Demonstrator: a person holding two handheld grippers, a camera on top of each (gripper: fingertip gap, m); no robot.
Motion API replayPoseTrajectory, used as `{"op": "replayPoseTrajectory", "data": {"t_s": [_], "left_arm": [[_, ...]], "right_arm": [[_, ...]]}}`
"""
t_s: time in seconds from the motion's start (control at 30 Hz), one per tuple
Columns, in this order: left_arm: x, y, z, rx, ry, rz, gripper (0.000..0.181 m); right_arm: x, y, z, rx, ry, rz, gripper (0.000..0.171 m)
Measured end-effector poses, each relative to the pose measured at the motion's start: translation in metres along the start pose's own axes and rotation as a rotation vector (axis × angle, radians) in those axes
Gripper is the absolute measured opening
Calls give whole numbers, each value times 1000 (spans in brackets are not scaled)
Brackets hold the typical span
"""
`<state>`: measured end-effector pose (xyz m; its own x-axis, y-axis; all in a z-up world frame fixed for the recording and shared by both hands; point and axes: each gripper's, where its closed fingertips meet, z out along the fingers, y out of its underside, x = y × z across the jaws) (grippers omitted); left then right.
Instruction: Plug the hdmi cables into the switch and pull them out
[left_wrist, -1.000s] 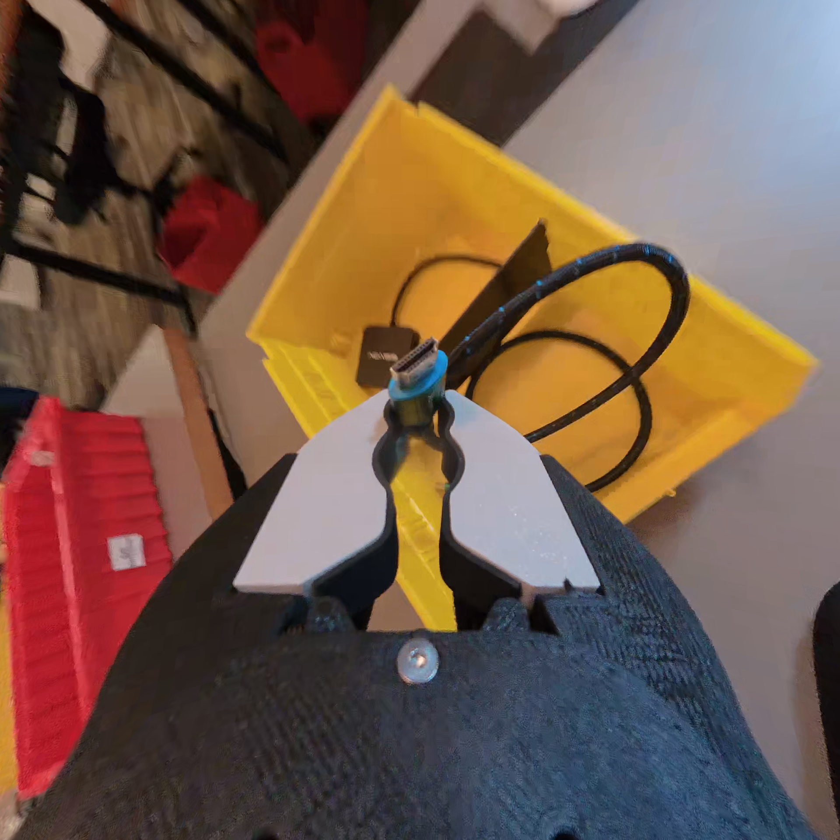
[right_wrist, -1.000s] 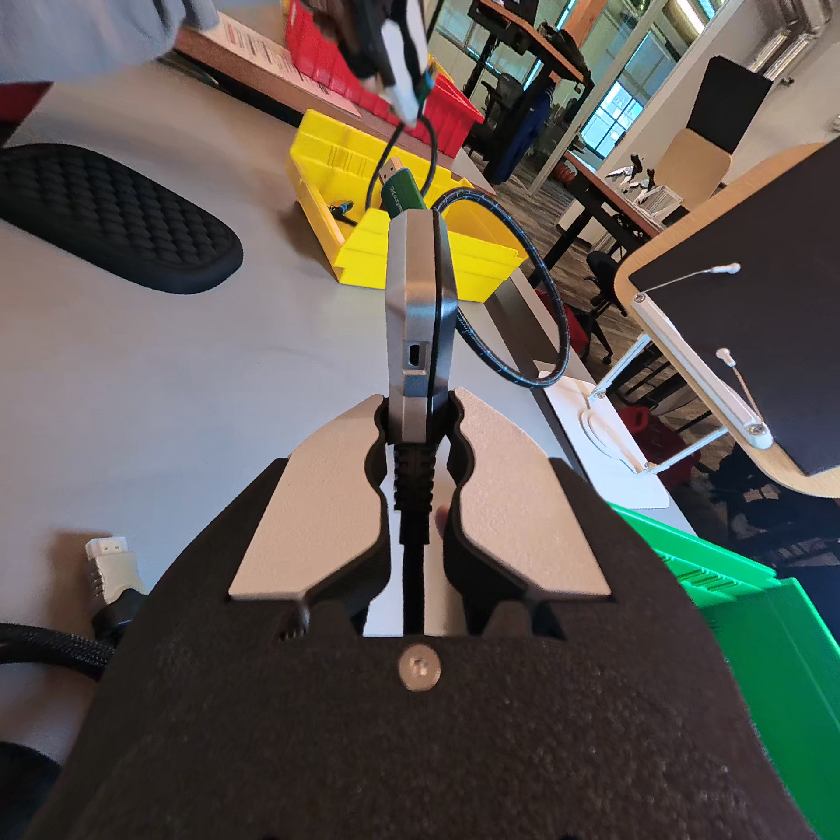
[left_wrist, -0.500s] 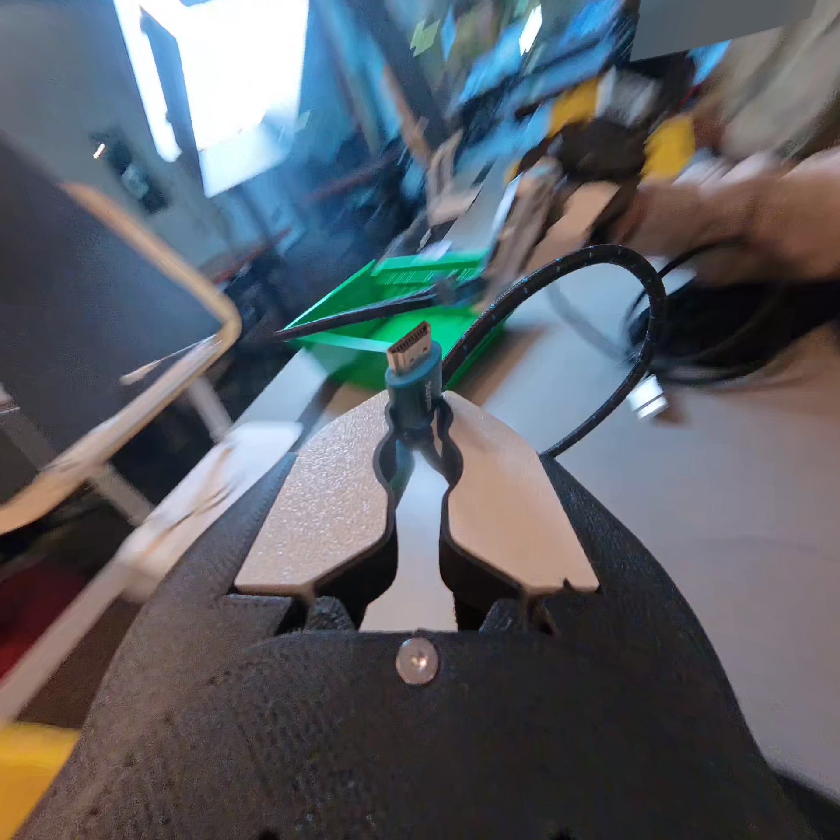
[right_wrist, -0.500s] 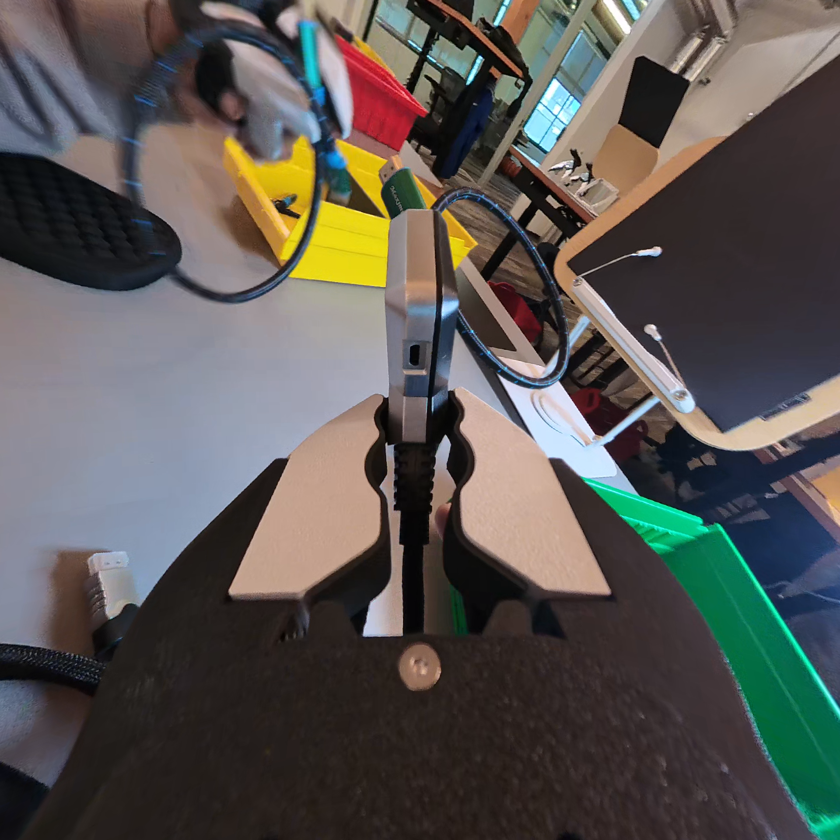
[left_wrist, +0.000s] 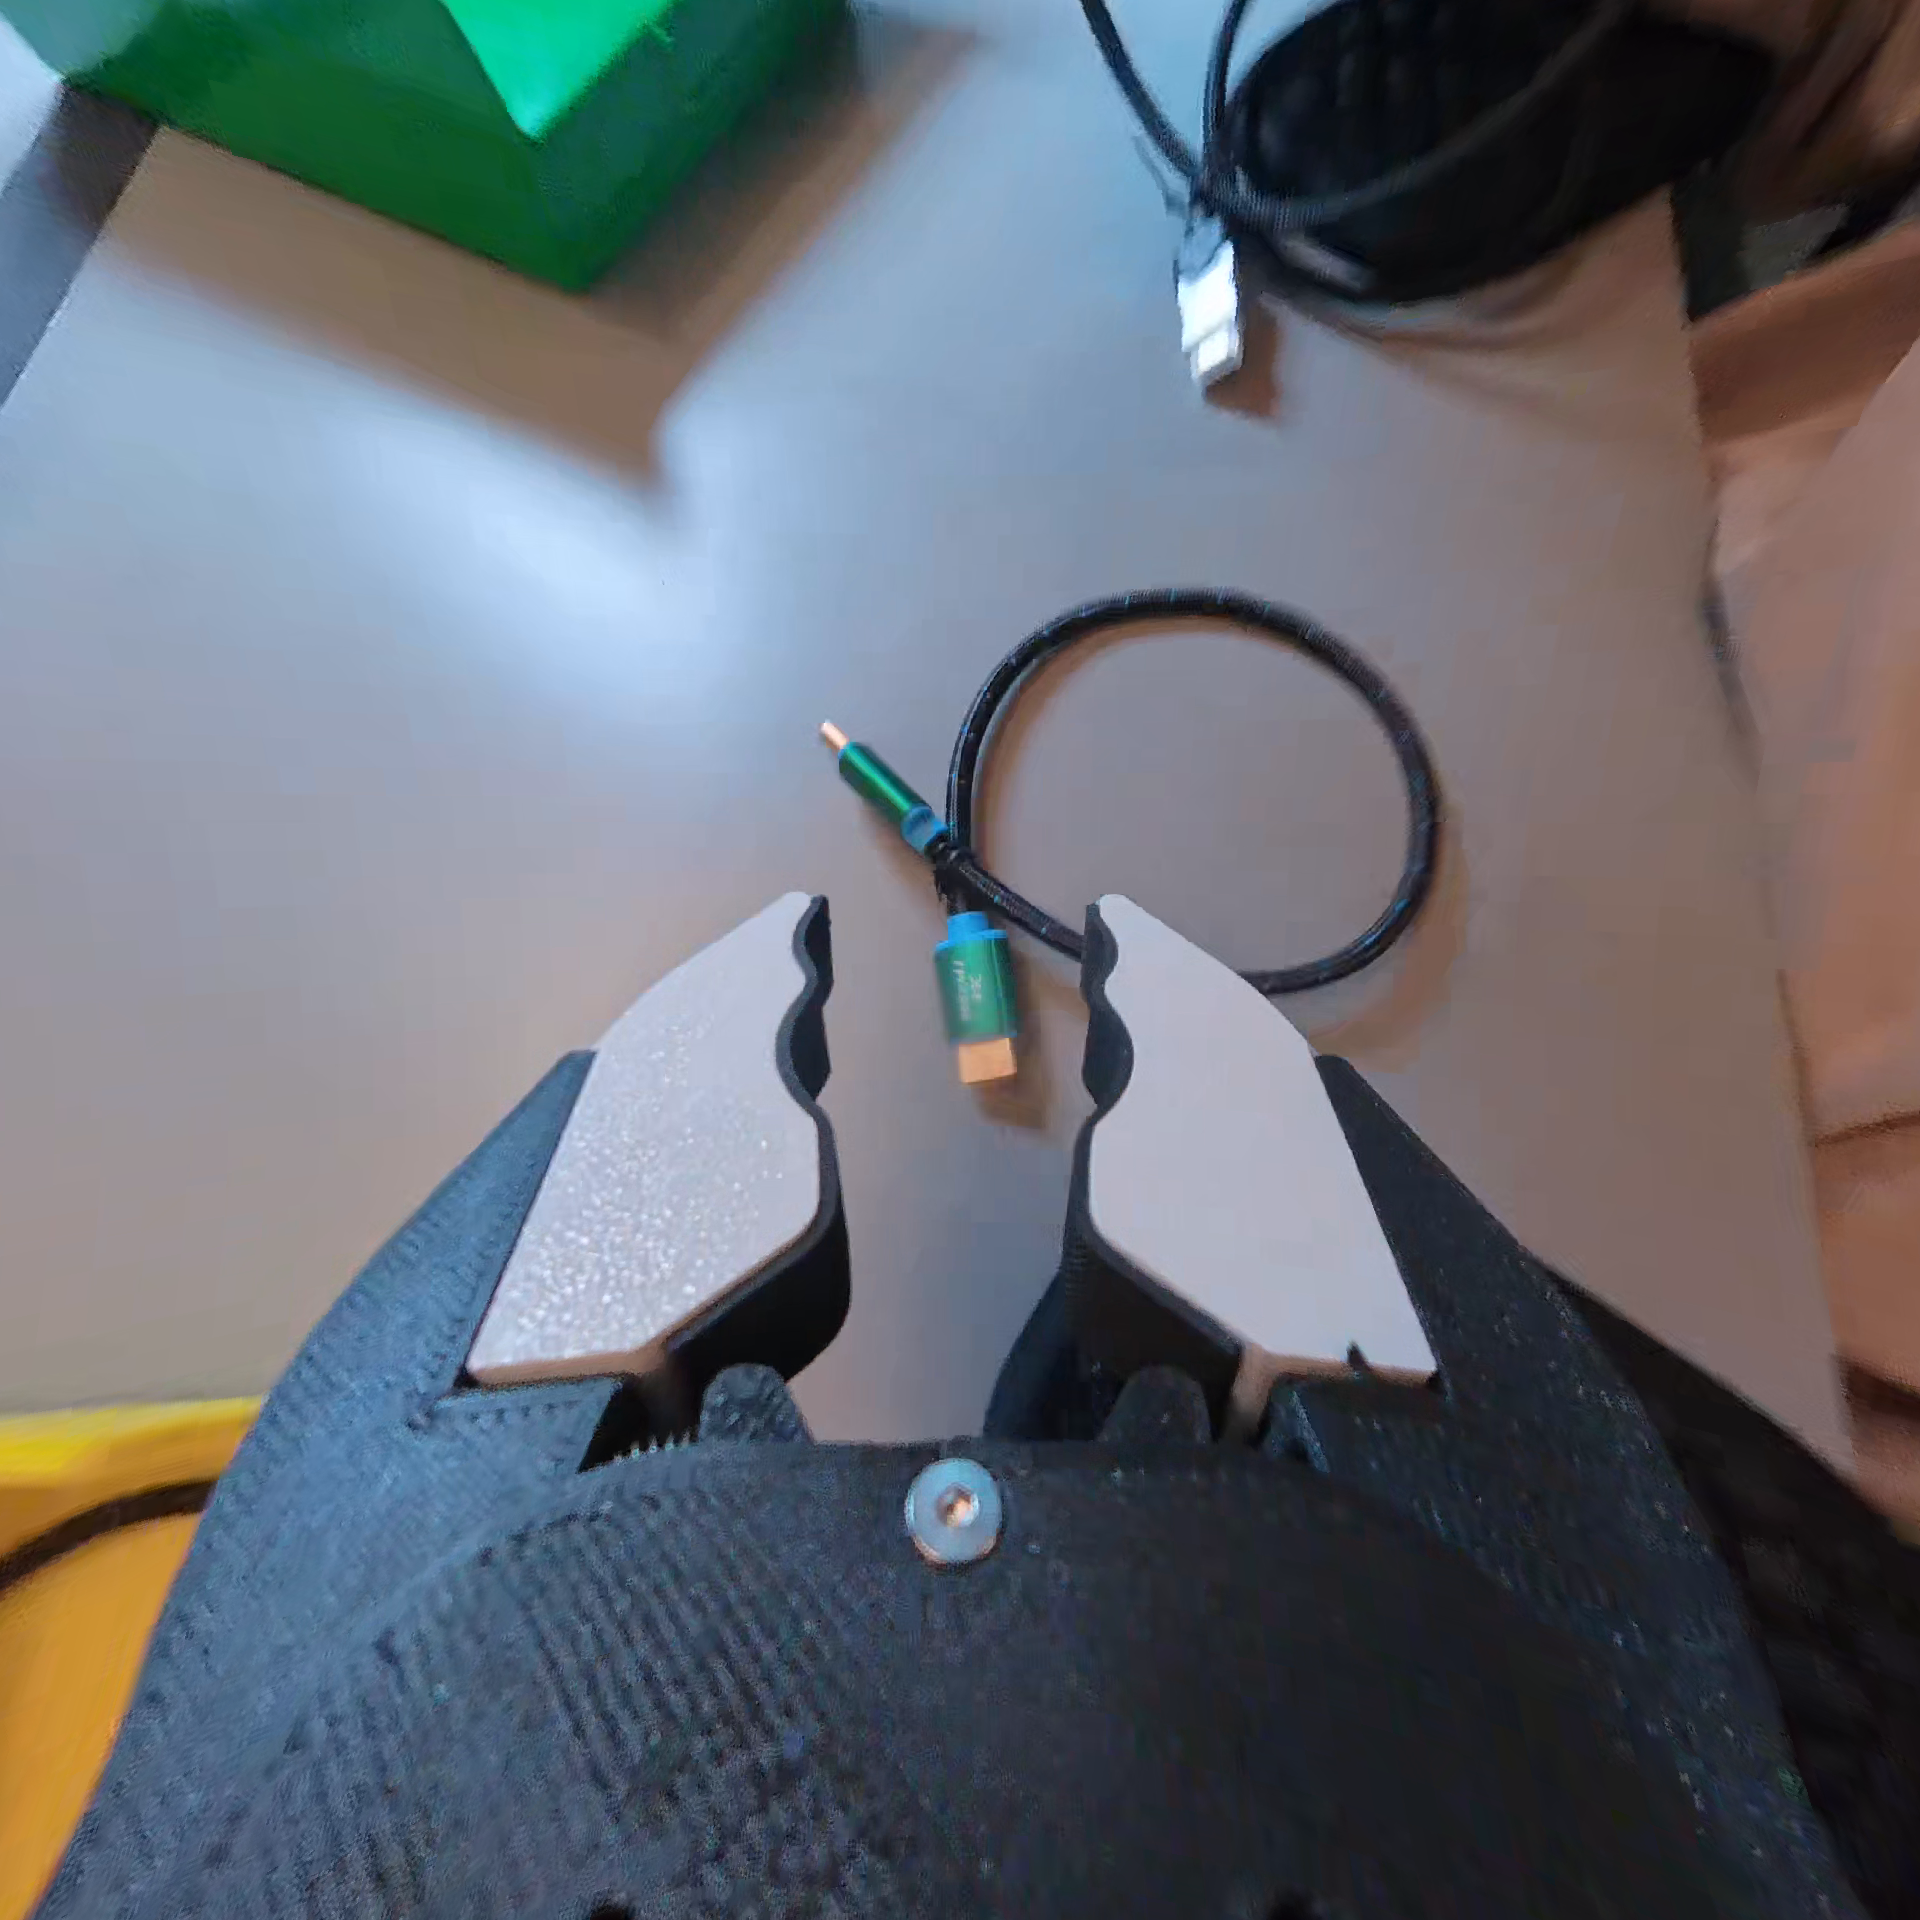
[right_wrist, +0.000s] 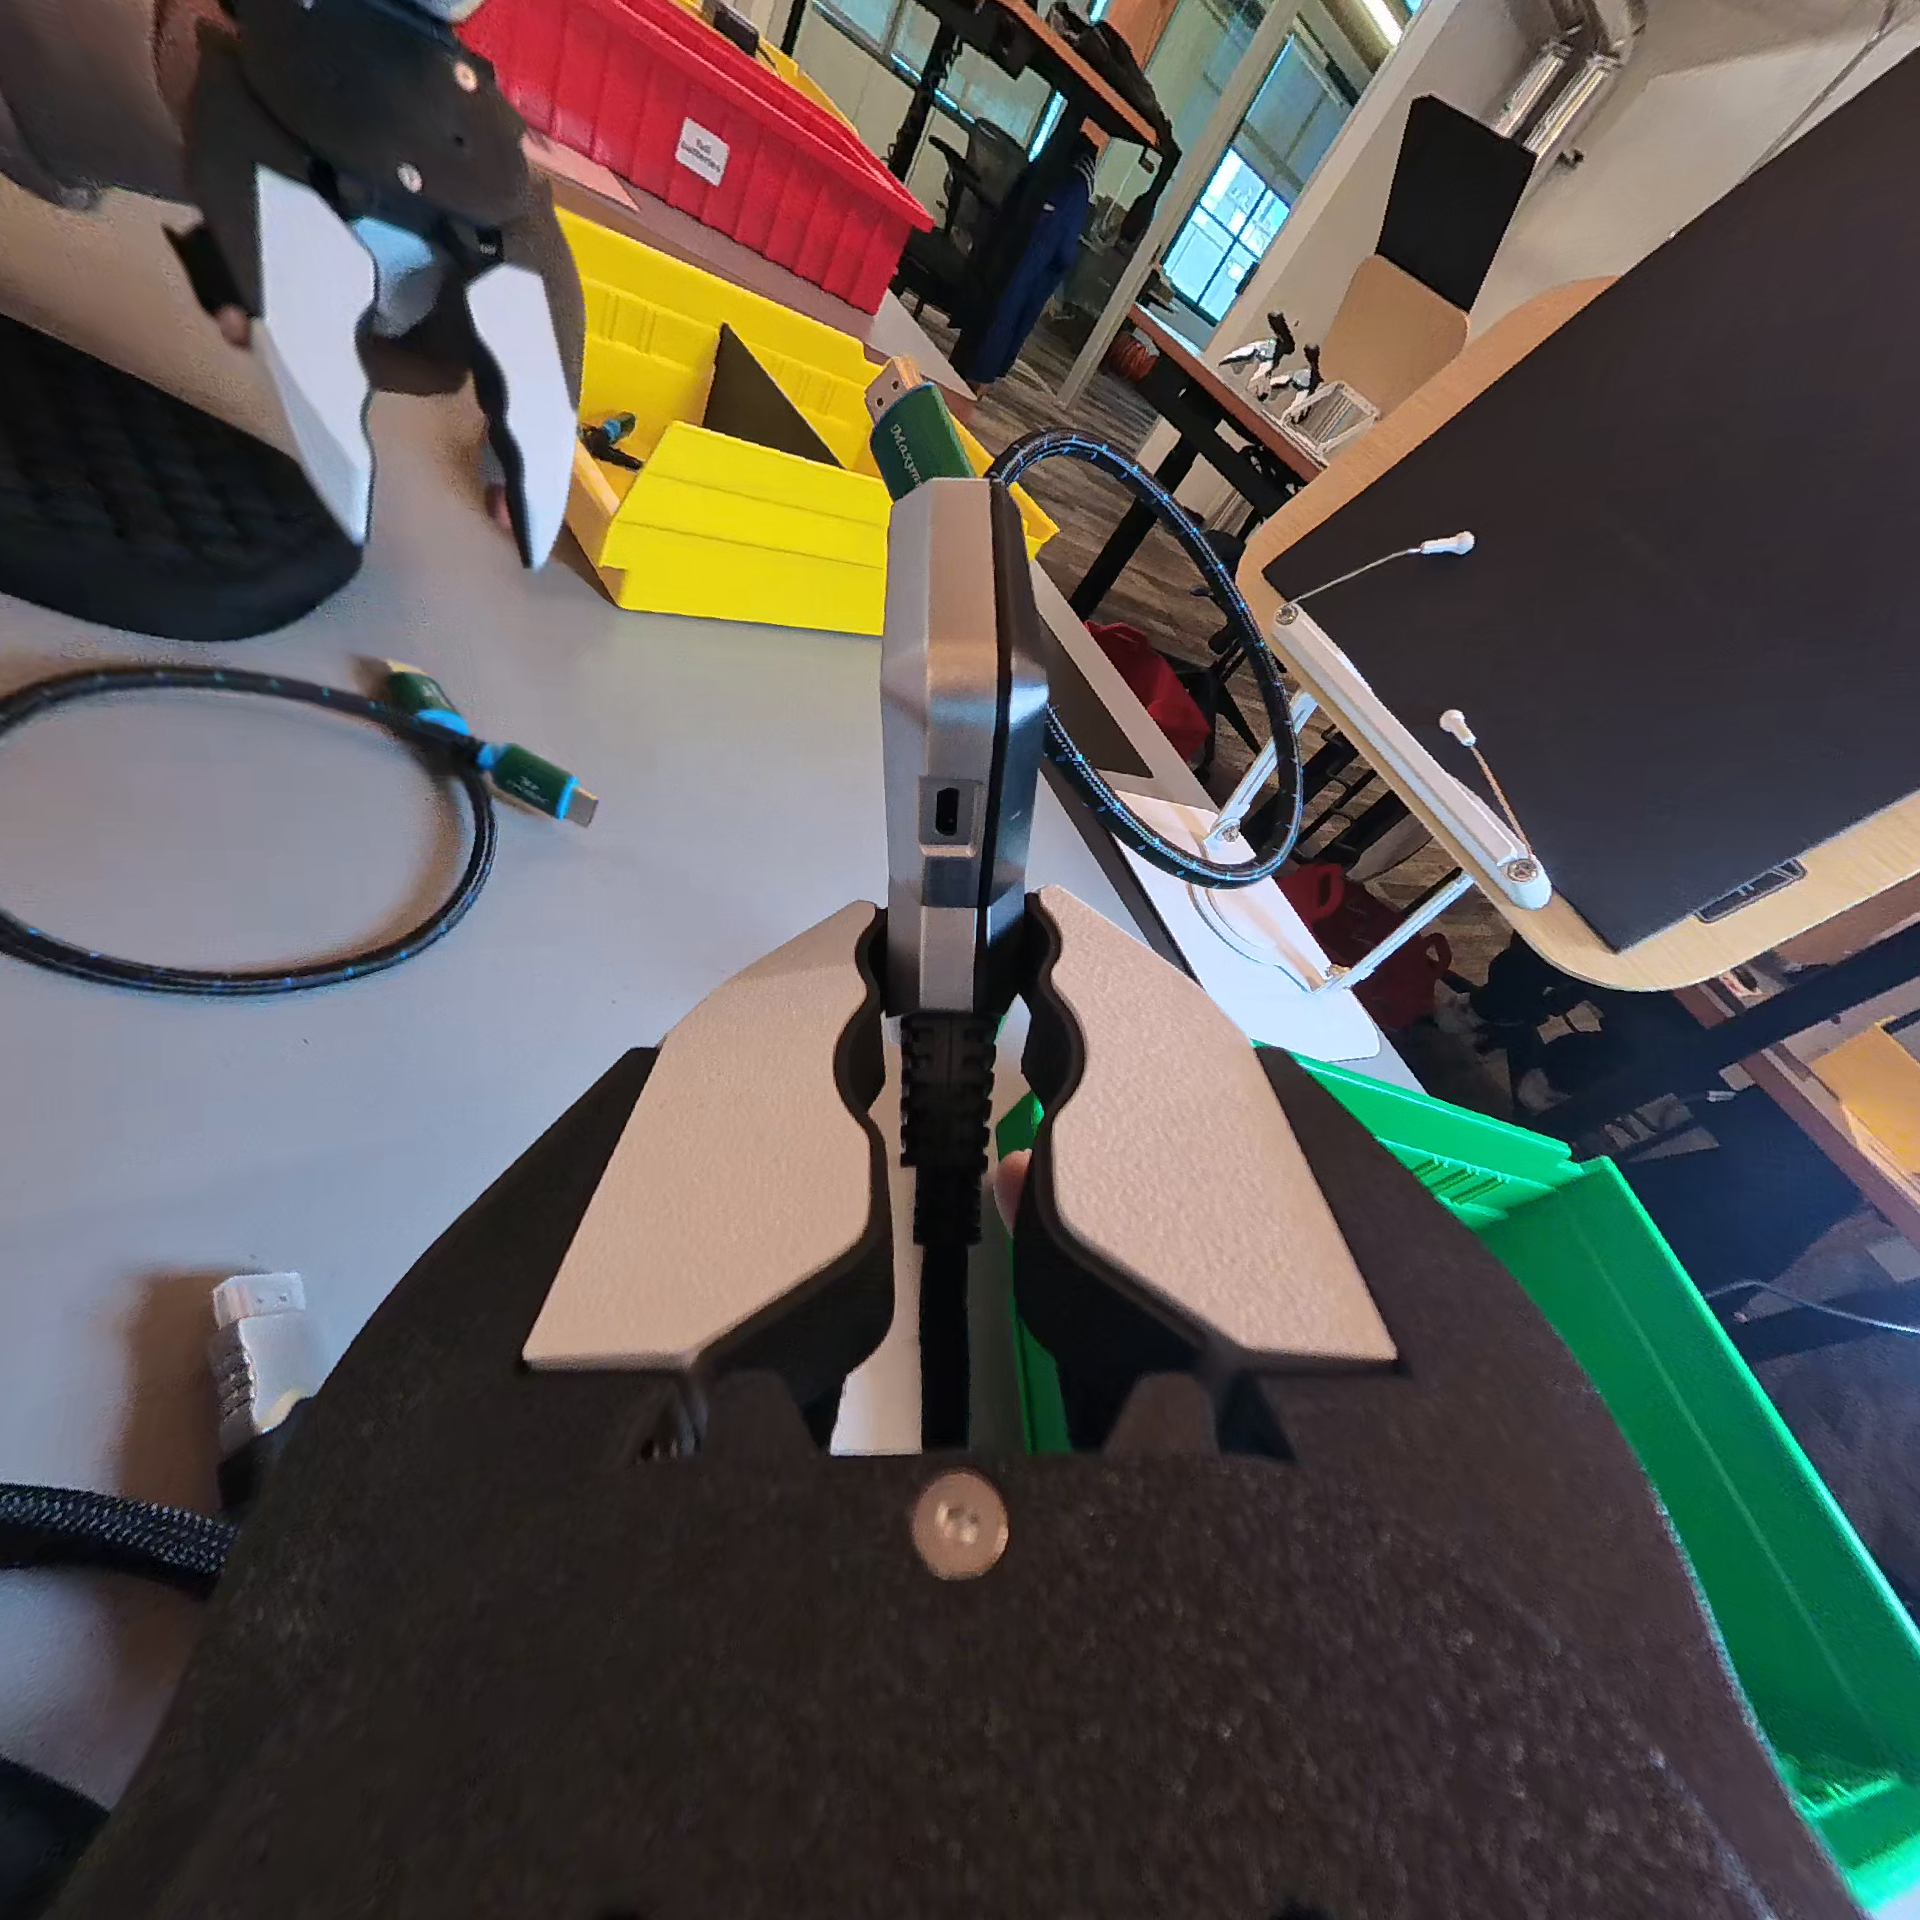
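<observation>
Fingers (left_wrist: 717, 1122) of left gripper (left_wrist: 956, 997) spread wide above light, springy hdmi cable (left_wrist: 1195, 790), best grabbed by rigid green plug (left_wrist: 975, 1003); right gripper (right_wrist: 954, 977) clamps switch (right_wrist: 956, 748).

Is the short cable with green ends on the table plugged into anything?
No. The short cable lies looped on the table, both green plugs bare. The open left hand-held gripper hovers above it.

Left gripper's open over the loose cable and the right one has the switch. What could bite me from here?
1. The green plug of the coiled cable points back toward the open left gripper; a quick grab may clamp it backwards.
2. The right gripper pinches only the switch bottom edge, so insertion force could tilt it.
3. Another cable hangs off the switch and may snag.
</observation>
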<state>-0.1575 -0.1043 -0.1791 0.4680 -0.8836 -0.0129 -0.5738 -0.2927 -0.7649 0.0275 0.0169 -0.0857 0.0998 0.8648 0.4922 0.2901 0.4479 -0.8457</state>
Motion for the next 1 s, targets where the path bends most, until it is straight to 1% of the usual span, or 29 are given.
{"op": "replayPoseTrajectory", "data": {"t_s": [0.03,0.1,0.17,0.23,0.33,0.37,0.4,0.43,0.5,0.57,0.63,0.67,0.73,0.77,0.8,0.9,1.0], "left_arm": [[-2,-6,-6,30,-6,-53,43],[-17,-16,-9,70,-97,-139,33],[-20,-20,3,55,-139,-246,33],[-13,-18,26,-7,-144,-274,37],[-16,4,58,-182,-216,-257,37],[-17,10,66,-219,-224,-260,35],[-18,15,71,-247,-226,-263,28],[-16,14,75,-248,-196,-254,15],[-6,9,79,-238,-81,-252,13],[15,-8,81,-164,143,-249,12],[42,-21,77,-114,401,-192,12],[44,-20,78,-131,433,-153,12],[22,-18,88,-177,293,-51,24],[18,-22,88,-177,261,-26,31],[16,-27,87,-165,229,-11,33],[7,-28,81,-180,51,93,34],[24,-22,75,-202,-55,255,32]], "right_arm": [[0,-1,0,1,-1,0,23],[-1,-1,0,2,-1,-2,22],[-2,-1,0,0,-2,-3,23],[-2,-1,0,-1,-1,-4,22],[-2,0,-1,-3,-1,-9,23],[-2,0,-1,-4,-2,-13,22],[-2,-1,-1,-4,-3,-18,22],[-3,-1,-1,-1,-5,-23,22],[-5,-2,-2,9,-17,-28,22],[-7,-4,-1,20,-30,-26,22],[-8,-5,-1,23,-33,-31,22],[-9,-5,-2,22,-32,-34,22],[-7,-5,-2,20,-22,-35,22],[-6,-6,-3,20,-17,-34,22],[-5,-6,-4,23,-15,-30,22],[-2,-4,-5,28,-13,-16,23],[-1,-3,-6,25,-10,-16,23]]}}
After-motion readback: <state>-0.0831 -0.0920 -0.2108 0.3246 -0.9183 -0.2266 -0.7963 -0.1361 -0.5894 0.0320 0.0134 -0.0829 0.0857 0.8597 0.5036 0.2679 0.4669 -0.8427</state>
